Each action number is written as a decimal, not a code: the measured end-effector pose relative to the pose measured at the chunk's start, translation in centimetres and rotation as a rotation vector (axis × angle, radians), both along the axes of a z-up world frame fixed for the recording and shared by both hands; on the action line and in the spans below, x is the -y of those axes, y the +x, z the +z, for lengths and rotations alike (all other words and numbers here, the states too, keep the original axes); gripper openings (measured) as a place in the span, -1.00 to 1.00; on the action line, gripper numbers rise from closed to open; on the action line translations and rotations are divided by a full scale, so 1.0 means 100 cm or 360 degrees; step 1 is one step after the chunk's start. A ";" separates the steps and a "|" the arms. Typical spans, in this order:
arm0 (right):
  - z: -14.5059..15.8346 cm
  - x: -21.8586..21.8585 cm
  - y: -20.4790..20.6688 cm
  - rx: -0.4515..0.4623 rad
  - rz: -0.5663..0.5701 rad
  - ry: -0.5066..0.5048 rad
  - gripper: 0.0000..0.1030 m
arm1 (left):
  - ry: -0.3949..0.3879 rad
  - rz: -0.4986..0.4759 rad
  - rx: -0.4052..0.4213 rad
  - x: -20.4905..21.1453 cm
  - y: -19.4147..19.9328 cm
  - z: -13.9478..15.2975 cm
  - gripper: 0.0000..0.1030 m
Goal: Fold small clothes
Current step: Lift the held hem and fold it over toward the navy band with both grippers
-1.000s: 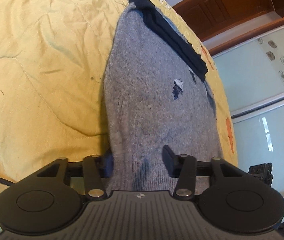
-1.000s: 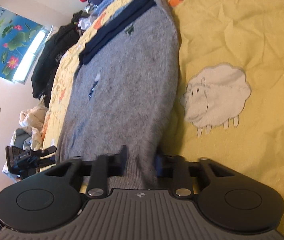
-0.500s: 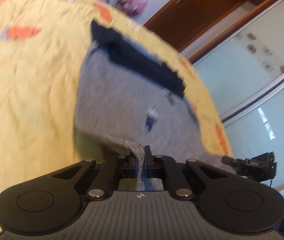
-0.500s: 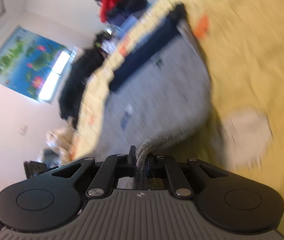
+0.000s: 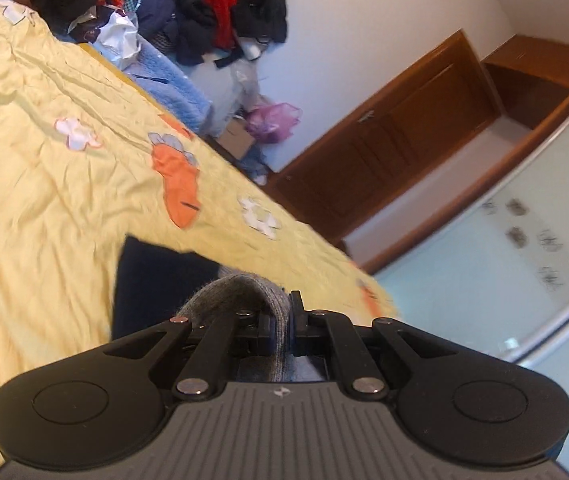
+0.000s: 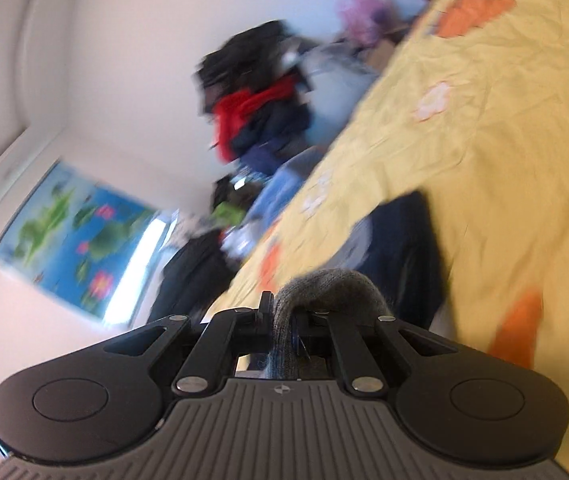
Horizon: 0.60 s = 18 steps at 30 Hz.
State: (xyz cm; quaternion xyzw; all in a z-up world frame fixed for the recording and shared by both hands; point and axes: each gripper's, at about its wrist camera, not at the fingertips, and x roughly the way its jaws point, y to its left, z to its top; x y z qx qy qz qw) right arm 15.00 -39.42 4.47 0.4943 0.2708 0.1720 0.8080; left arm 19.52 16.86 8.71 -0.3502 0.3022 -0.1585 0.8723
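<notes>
The small grey knit garment [image 5: 240,292] lies on a yellow quilt [image 5: 44,184]; its ribbed hem is pinched in both grippers and bulges up over the fingers. My left gripper [image 5: 280,320] is shut on the hem. My right gripper [image 6: 282,320] is shut on the hem's other corner [image 6: 336,288]. The garment's dark navy band [image 5: 152,276] shows just beyond the left fingers and also in the right wrist view [image 6: 400,248]. The rest of the grey body is hidden below the grippers.
A pile of dark, red and blue clothes [image 5: 196,12] sits past the quilt's far edge, also blurred in the right wrist view [image 6: 256,120]. Brown wooden cabinets [image 5: 396,144] and glass sliding doors [image 5: 504,264] stand to the right. A poster [image 6: 72,240] hangs on the wall.
Both grippers closed on the hem, lifted it and carried it forward over the garment toward the navy band. The flat grey body has dropped out of view.
</notes>
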 end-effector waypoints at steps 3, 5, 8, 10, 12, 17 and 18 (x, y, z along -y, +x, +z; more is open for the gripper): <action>-0.029 0.006 0.045 -0.0121 -0.0094 0.0027 -0.67 | 0.0076 0.0047 -0.0119 0.005 0.048 -0.025 -0.89; -0.046 0.006 0.068 -0.0189 -0.0131 0.0025 -0.67 | 0.0153 0.0080 -0.0199 0.009 0.072 -0.037 -0.88; -0.064 0.002 0.086 -0.0241 -0.0171 0.0058 -0.56 | 0.0100 0.0052 -0.0238 0.003 0.093 -0.045 -0.85; -0.066 0.003 0.090 -0.0257 -0.0199 0.0035 -0.14 | 0.0088 0.0072 -0.0222 -0.003 0.096 -0.037 -0.64; -0.059 0.004 0.086 -0.0205 -0.0260 0.0008 0.47 | 0.0084 0.0124 -0.0128 -0.010 0.087 -0.026 0.06; -0.026 -0.005 0.078 -0.0025 -0.0223 -0.0226 0.49 | 0.0550 0.0265 0.0157 0.005 0.057 0.001 0.73; -0.020 -0.010 0.078 -0.0002 -0.0208 -0.0319 0.49 | 0.0720 0.0248 0.0171 0.016 0.055 0.002 0.73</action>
